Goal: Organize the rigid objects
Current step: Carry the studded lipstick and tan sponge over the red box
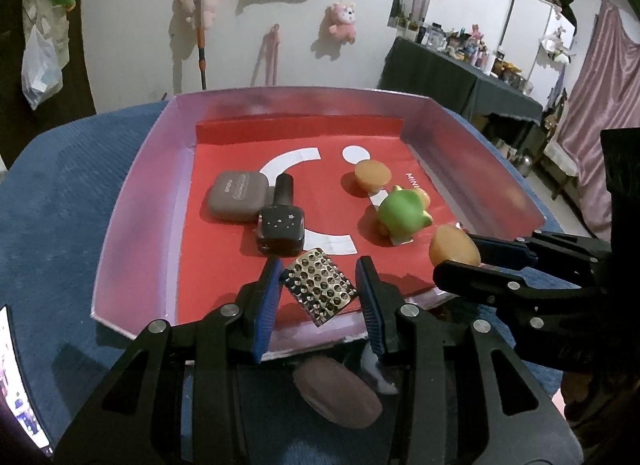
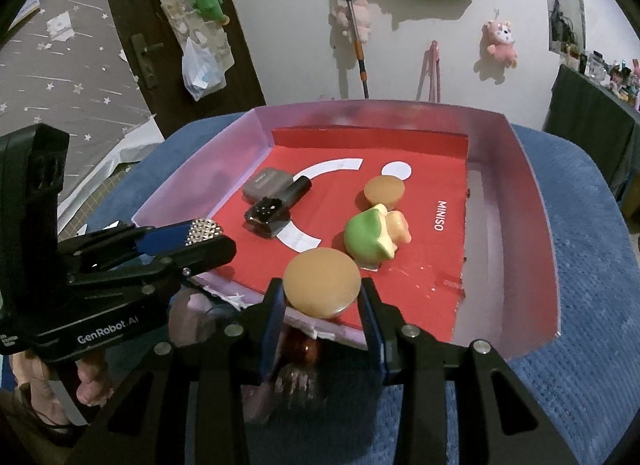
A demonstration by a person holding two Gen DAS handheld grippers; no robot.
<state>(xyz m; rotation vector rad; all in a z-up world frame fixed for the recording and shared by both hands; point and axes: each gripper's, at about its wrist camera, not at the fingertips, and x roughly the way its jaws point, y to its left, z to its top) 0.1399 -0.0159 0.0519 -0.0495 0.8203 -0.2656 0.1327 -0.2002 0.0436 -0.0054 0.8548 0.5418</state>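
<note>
My left gripper (image 1: 318, 285) is shut on a small studded metal block (image 1: 318, 287), held tilted over the near edge of the pink-walled tray (image 1: 136, 201). My right gripper (image 2: 322, 297) is shut on a tan round disc (image 2: 322, 281) above the tray's near edge; the same disc (image 1: 454, 245) shows at the right of the left wrist view. On the tray's red floor lie a grey case (image 1: 238, 195), a dark nail-polish bottle (image 1: 280, 225), a second tan disc (image 1: 372, 175) and a green-and-yellow toy figure (image 1: 400, 215).
The tray rests on a blue cushioned seat (image 1: 52, 205). Below the grippers lie a brown rounded object (image 1: 336, 391) and a dark reddish item (image 2: 300, 345). A lit screen (image 1: 16, 385) edges the lower left. A person's hand (image 2: 88, 381) holds the left gripper's handle.
</note>
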